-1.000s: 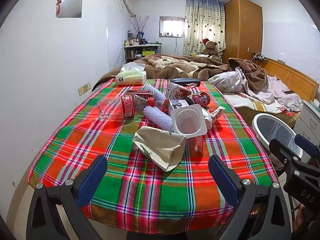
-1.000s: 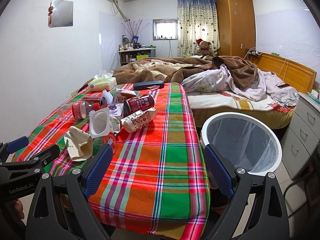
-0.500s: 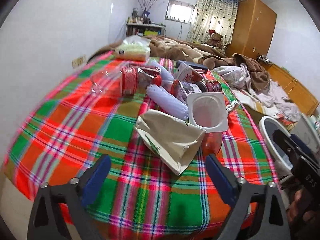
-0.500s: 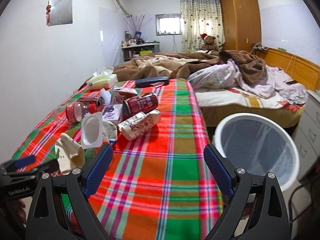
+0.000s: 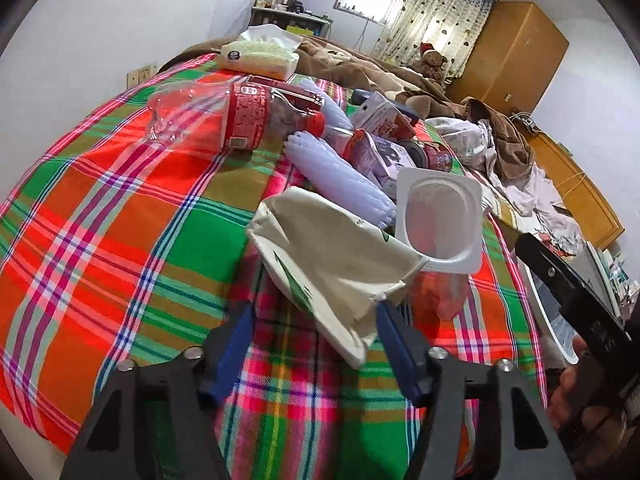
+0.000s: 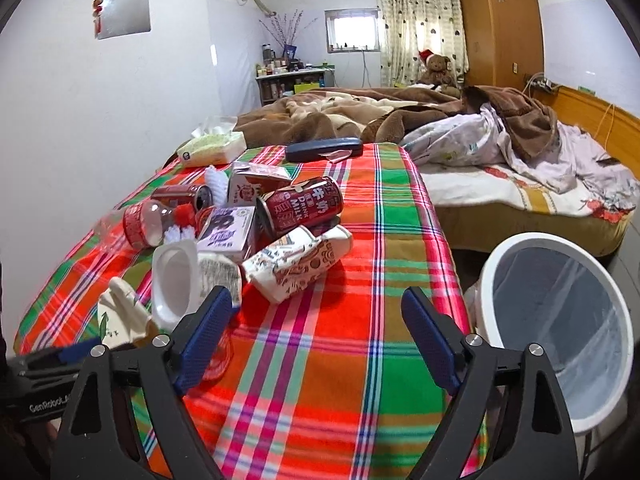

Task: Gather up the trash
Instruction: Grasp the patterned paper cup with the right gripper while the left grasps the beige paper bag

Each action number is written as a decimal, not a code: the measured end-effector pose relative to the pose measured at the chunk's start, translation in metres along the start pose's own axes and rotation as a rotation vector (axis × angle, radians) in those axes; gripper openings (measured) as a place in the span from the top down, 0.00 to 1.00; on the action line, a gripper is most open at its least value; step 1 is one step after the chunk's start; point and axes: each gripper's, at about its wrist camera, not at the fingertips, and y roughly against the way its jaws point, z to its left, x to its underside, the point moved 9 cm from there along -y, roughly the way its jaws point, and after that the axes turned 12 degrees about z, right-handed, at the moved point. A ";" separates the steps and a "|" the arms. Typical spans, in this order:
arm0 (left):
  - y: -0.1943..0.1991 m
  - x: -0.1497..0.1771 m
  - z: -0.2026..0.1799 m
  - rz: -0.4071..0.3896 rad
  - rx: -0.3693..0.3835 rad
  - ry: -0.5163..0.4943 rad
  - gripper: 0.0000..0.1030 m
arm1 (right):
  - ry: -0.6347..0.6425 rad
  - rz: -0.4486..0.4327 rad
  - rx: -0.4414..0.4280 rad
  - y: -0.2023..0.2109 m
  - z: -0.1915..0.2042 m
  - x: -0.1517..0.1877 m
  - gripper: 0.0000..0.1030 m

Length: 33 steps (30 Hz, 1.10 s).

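Crumpled beige paper bag point(image 5: 340, 264) lay on plaid tablecloth point(image 5: 120, 208), 12 o'clock of left gripper point(image 5: 316, 328), jaws spread, straddling it. Light, soft, crushable; pinch near folded edge. Right gripper point(image 6: 316, 332) spread, empty; white bin point(image 6: 560, 320) at 3 o'clock.

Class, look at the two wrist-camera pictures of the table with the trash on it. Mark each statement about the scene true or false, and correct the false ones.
1. The left tongs are open around the near end of the crumpled cream paper bag. True.
2. The right tongs are shut on the red milk can. False: they are open and hold nothing; the can lies on the checked tablecloth.
3. The round white bin with a clear liner stands beside the table, on its right in the right wrist view. True.
4. The white plastic tray lies inside the bin. False: it is on the table among the trash.
5. The clear plastic bottle with a red label stands upright. False: it lies on its side.
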 end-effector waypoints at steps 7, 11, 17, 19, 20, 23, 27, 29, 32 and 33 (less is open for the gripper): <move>0.001 -0.012 0.014 0.014 0.018 0.031 0.56 | -0.056 0.052 -0.050 -0.020 0.000 -0.011 0.24; 0.004 -0.018 0.026 0.009 -0.005 0.055 0.56 | -0.077 0.077 -0.057 -0.031 0.000 -0.014 0.34; 0.009 -0.034 0.039 -0.027 -0.043 0.112 0.56 | -0.087 0.140 -0.051 -0.051 0.004 -0.012 0.45; 0.009 -0.039 0.040 -0.033 -0.034 0.118 0.56 | -0.096 0.161 -0.048 -0.056 0.001 -0.012 0.53; 0.008 -0.040 0.042 -0.033 -0.035 0.127 0.56 | -0.099 0.168 -0.045 -0.057 0.000 -0.012 0.56; 0.007 -0.044 0.046 -0.044 -0.017 0.161 0.56 | -0.100 0.184 -0.044 -0.060 -0.002 -0.010 0.63; 0.014 -0.047 0.045 -0.079 0.005 0.181 0.54 | -0.089 0.184 -0.045 -0.060 -0.001 -0.011 0.72; 0.017 -0.051 0.043 -0.098 -0.003 0.174 0.44 | -0.090 0.182 -0.061 -0.059 0.000 -0.011 0.76; 0.007 -0.054 0.047 -0.059 -0.024 0.183 0.44 | -0.089 0.175 -0.073 -0.059 0.002 -0.013 0.80; 0.004 -0.054 0.047 -0.051 -0.034 0.180 0.44 | -0.089 0.169 -0.072 -0.058 0.002 -0.013 0.81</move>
